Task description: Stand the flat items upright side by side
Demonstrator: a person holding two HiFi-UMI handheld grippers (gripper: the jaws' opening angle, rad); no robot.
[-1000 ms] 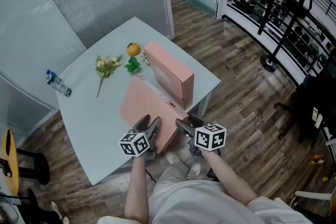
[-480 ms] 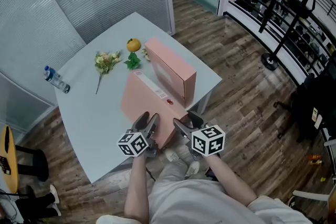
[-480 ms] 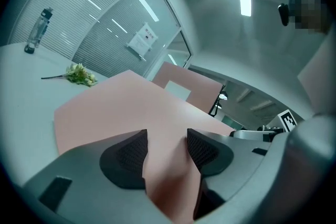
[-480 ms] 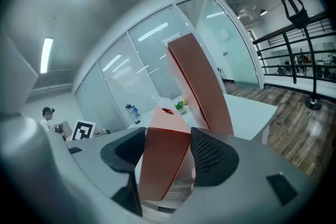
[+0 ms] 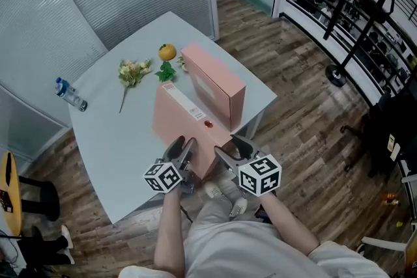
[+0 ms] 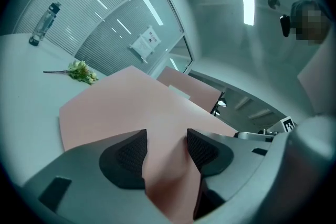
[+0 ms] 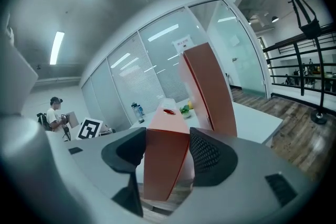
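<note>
**Two grippers clamp tilted flat pink cardboard box (image 5: pixel 181 119)**

Left gripper (image 5: pixel 184 142) and right gripper (image 5: pixel 228 146), the latter's jaws just closing further, grip its smooth near end at the pale matte table's (image 5: pixel 124 143) near edge. An upright matching pink box (image 5: pixel 212 80) stands just beside, by the right edge.

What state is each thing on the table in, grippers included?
near pink box: tilted up, near end clamped by both grippers.
far pink box: standing upright, untouched.
left gripper: shut on the near pink box.
right gripper: shut on the near pink box, jaws just closed slightly further.
water bottle: lying on its side.
flower sprig: lying flat.
orange: whole, at rest.
</note>
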